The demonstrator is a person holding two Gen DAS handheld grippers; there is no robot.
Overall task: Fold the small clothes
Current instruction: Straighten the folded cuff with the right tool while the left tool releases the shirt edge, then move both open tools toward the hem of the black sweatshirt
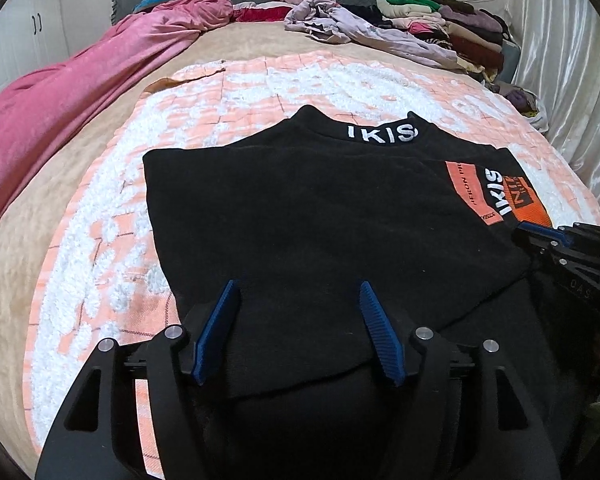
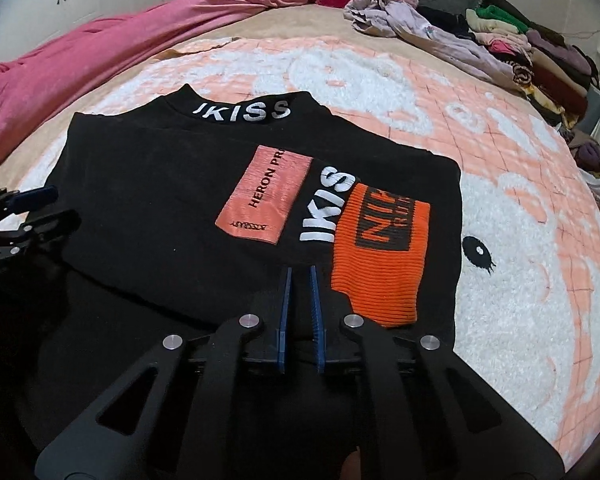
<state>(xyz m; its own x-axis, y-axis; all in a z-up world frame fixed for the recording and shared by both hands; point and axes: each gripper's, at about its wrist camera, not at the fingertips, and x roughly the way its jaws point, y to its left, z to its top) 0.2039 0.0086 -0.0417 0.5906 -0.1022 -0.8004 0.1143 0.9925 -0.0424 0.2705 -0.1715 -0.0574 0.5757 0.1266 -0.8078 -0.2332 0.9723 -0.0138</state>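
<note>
The left gripper (image 1: 296, 332) hangs with its blue fingers spread wide over the near hem of the black top (image 1: 320, 216), gripping nothing. The right gripper (image 2: 300, 308) has its fingers nearly together, with black cloth showing in the slit between them. The top lies flat on a peach and white blanket (image 1: 236, 92) on the bed, collar away. Beyond, a pink quilt (image 1: 80, 92) and heaped clothes (image 1: 432, 24).
</note>
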